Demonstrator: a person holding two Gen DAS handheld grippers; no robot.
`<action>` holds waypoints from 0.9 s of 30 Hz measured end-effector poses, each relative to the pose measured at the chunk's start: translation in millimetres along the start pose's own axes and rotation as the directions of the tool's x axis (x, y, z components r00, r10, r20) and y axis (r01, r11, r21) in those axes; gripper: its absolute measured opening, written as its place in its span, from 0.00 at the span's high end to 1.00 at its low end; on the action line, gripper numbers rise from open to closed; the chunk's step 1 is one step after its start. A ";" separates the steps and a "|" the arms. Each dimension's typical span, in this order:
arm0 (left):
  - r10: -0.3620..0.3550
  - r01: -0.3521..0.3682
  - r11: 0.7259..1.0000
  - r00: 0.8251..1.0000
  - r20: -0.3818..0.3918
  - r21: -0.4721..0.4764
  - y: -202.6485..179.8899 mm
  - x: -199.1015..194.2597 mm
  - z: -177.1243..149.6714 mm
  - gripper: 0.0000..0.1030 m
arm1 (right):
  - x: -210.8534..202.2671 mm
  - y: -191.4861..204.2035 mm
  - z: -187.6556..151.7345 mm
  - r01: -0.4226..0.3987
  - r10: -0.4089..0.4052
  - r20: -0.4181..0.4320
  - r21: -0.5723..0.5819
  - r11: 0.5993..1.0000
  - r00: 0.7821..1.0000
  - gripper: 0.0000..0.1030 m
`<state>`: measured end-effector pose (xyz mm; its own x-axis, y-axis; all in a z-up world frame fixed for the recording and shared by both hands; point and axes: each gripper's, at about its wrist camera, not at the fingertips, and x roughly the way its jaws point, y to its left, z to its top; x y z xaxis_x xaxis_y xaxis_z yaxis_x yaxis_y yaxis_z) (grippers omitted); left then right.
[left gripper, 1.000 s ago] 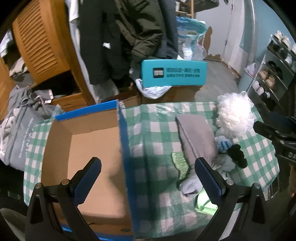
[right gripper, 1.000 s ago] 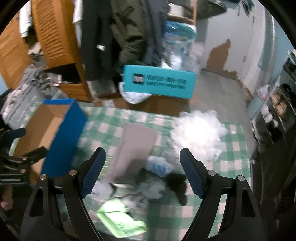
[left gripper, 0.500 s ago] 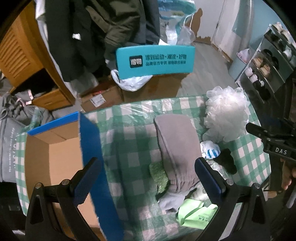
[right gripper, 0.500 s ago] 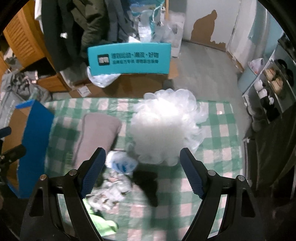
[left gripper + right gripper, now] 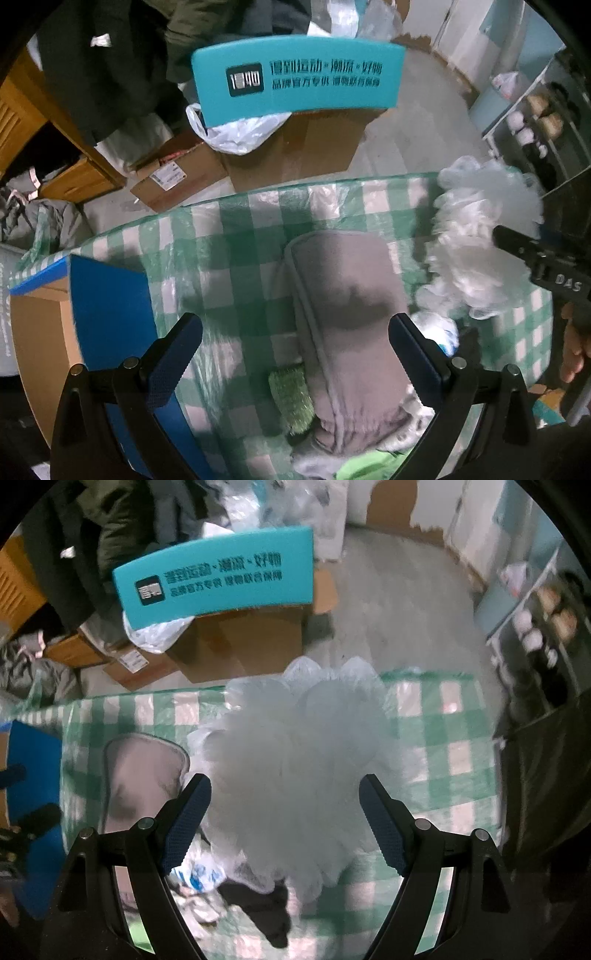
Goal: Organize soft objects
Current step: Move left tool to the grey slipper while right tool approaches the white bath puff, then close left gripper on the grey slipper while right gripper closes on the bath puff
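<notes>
Both grippers spread wide, nothing held. Right gripper (image 5: 284, 812) hangs over the white mesh pouf (image 5: 303, 760) – pouf sits on the green-checked tablecloth (image 5: 443, 738), btwn the fingers. Left gripper (image 5: 295, 354) is above the gray folded cloth (image 5: 347, 317), w/ the blue-edged cardboard box (image 5: 107, 306) off to its left.

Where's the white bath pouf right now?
On the checked tablecloth, framed by the open right gripper in its view, just right of the grey cushion: white bath pouf.
</notes>
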<state>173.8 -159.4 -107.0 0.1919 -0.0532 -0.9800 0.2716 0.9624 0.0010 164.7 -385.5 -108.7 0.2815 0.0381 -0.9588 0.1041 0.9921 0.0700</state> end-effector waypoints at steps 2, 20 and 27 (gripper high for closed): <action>0.011 -0.011 1.000 1.000 -0.015 0.003 -0.9 8.3 4.1 0.01 | 8.8 -1.9 0.4 -0.009 0.009 -0.018 0.009 1.000 1.000 0.21; -0.055 0.048 0.998 0.987 -0.149 -0.051 -19.0 58.6 -1.4 0.01 | 62.7 11.0 -3.7 -0.064 0.066 -0.147 0.016 0.998 0.987 0.17; -0.087 0.081 0.996 0.986 -0.143 -0.046 -30.7 53.7 -0.9 0.01 | 74.1 13.8 -11.9 -0.071 0.071 -0.187 0.003 0.997 0.980 0.13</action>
<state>174.9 -191.5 -159.9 0.0312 -0.0984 -0.9947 0.2430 0.9660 -0.0880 175.7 -367.6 -182.1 0.1043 0.1299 -0.9860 0.0866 0.9865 0.1391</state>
